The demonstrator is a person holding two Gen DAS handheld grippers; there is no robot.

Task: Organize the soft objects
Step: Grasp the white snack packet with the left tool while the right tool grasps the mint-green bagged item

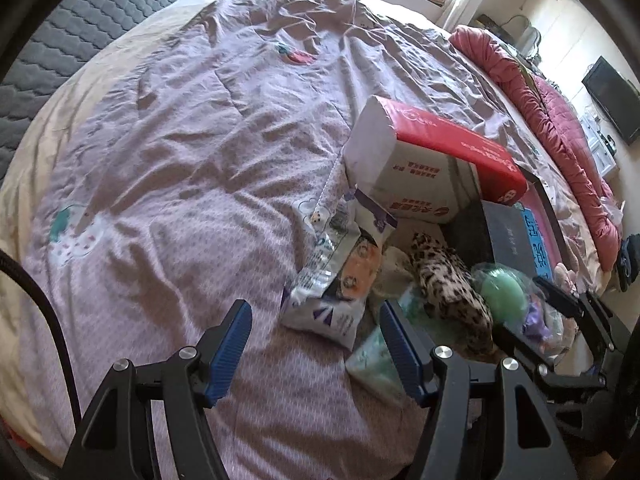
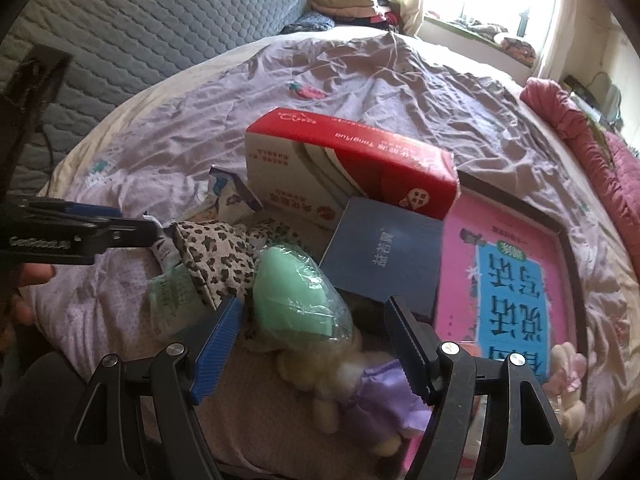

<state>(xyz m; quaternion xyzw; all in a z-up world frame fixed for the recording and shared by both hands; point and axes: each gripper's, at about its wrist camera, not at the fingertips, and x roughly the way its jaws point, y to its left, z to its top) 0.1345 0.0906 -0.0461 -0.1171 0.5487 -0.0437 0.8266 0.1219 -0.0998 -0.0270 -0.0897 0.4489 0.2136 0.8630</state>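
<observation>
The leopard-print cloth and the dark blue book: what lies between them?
In the right wrist view, a green ball wrapped in clear plastic lies between the leopard-print cloth and the dark blue book.

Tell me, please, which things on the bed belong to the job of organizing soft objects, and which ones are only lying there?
Belong to the job:
- leopard-print cloth
- green ball in plastic wrap
- plush toy in a purple dress
- soft tissue packets

Only lying about:
- red and white box
- dark blue book
- pink book
- folded clothes by the window
</observation>
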